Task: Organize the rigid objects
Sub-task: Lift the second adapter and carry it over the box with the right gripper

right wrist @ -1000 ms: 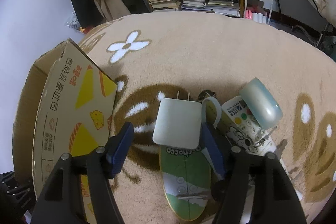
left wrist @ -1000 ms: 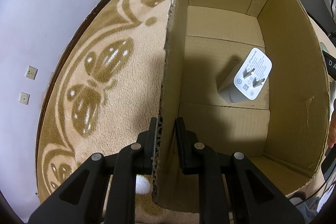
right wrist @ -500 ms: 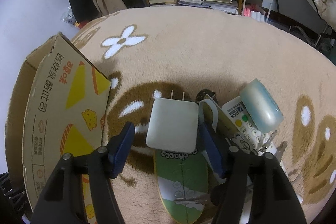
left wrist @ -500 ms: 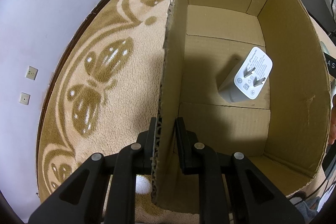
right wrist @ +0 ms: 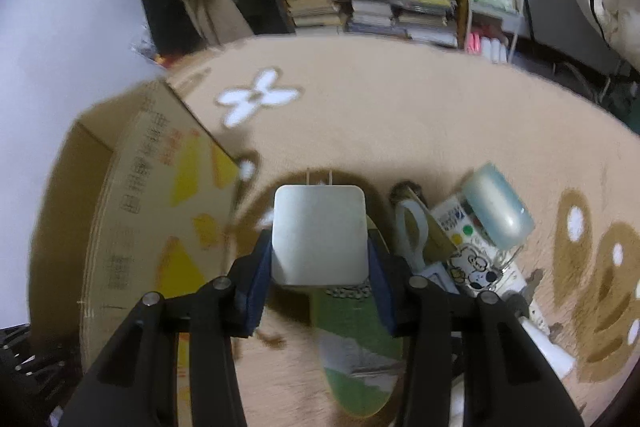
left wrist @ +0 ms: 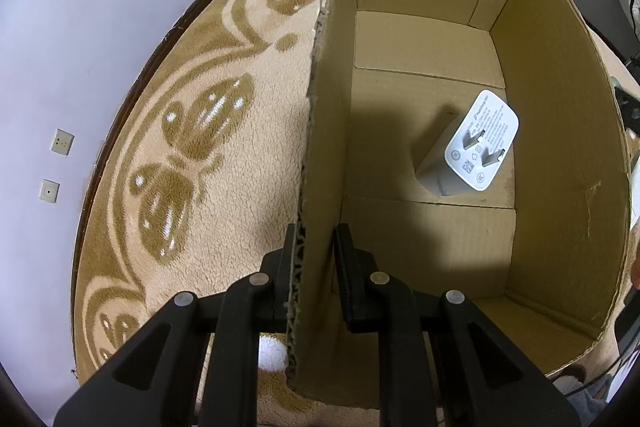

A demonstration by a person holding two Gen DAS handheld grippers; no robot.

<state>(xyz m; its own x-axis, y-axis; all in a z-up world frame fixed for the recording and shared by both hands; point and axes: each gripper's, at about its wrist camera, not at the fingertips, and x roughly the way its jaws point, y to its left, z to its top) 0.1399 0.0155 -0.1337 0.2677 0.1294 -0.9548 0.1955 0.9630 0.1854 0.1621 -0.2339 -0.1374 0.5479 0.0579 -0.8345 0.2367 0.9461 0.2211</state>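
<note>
The right gripper (right wrist: 319, 259) is clamped on a white charger (right wrist: 319, 235), its blue pads pressed to the two side faces and the prongs pointing away from the camera. The charger hangs above the rug (right wrist: 400, 115), near the box (right wrist: 132, 211) but not yet over its opening. The left gripper (left wrist: 316, 267) is closed on the near wall of the box (left wrist: 320, 131), one finger outside and one inside, steadying it.

The main risk, as I judge it, is slip: the charger has smooth, rounded sides and the pads hold only its rear part, so a quick swing toward the box could twist it loose. It could also clip the box's tall right wall if it is carried across too low, and that knock would tug the cardboard against the left grip.

Only the left wrist view shows the box's inside, where another charger (left wrist: 468, 151) already lies on the floor, prongs up, close to the right wall. Only the right wrist view shows what waits on the rug: a green board (right wrist: 356, 351), a remote (right wrist: 468, 247) and a pale blue case (right wrist: 498, 207), bunched together beside the held charger
</note>
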